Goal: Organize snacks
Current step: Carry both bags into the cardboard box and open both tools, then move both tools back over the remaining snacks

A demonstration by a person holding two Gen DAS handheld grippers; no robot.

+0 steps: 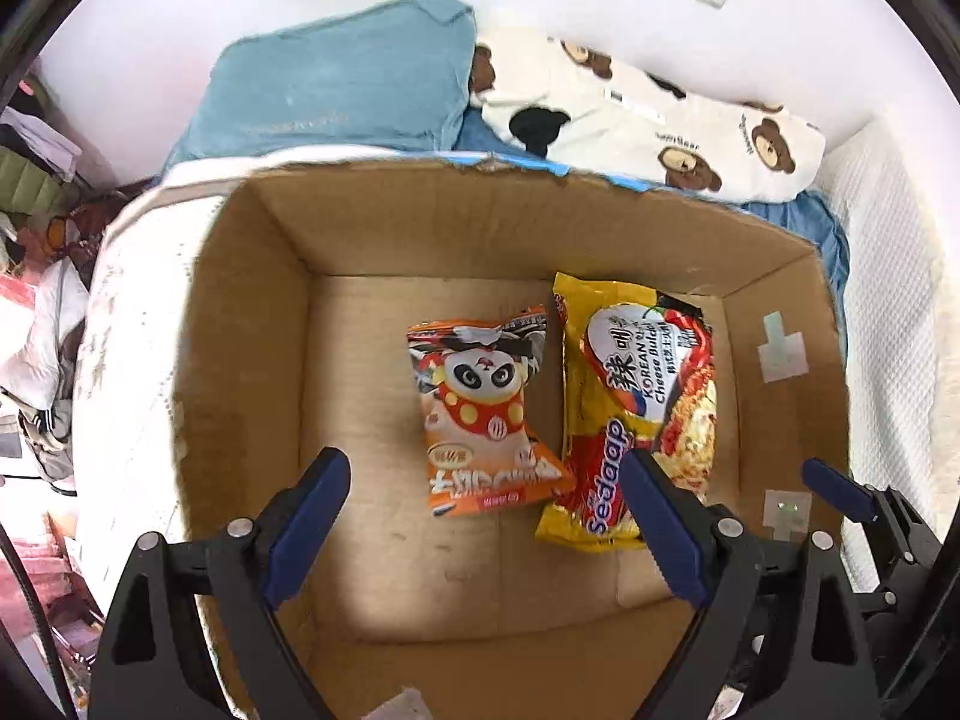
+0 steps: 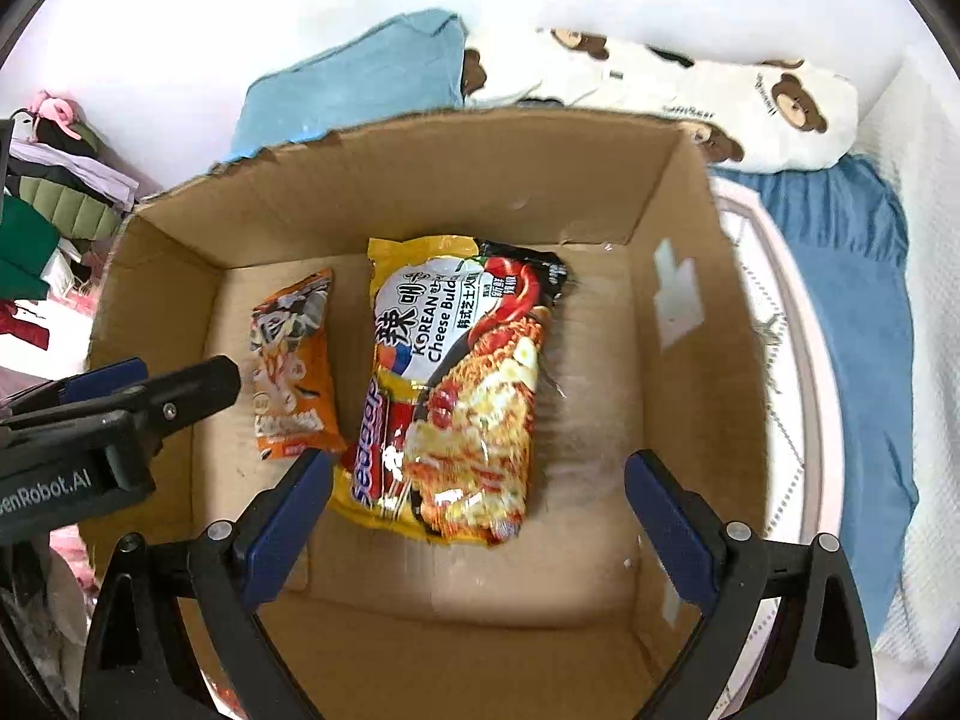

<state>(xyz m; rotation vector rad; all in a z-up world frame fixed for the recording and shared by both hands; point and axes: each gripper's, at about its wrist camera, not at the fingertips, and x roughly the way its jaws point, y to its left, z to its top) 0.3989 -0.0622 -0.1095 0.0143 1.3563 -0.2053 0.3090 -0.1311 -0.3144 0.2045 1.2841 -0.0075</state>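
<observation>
Landmark for this report: the open cardboard box (image 1: pixel 252 312), seen from above in both wrist views, resting on white bedding (image 1: pixel 120 360).

Left of the box, beyond the edge of the bedding, lies a heap of mixed clothing (image 2: pixel 54 204); its items cannot be told apart.

Above the near-left part of the box hangs the left gripper (image 1: pixel 486 474), pointing steeply down into it. Its jaws stand spread wide with nothing between the blue pads (image 1: pixel 306 516); only the box floor shows in the gap.

On the box floor, roughly at its middle, lies the orange snack packet (image 1: pixel 486 414), flat, printed with a panda figure. Just to its right lies the yellow noodle packet (image 1: pixel 636 408), also flat, lettered "Korean Cheese". The two lie side by side; at their near ends the edges meet or overlap, which of the two cannot be told. Neither packet is touched by a gripper.

Above the near-right part of the box hangs the right gripper (image 2: pixel 480 480), likewise pointing steeply down. Its jaws are spread wide and empty; the near end of the noodle packet shows in the gap, well below the pads.

On the inner right wall of the box sit two pale tape patches (image 1: pixel 780 348).

Behind the box, from left to right, lie a light blue folded cloth (image 1: pixel 336 96) and a white bear-print cloth (image 1: pixel 654 120). To the right of the box a darker blue cloth (image 2: pixel 840 300) lies on the bedding.
</observation>
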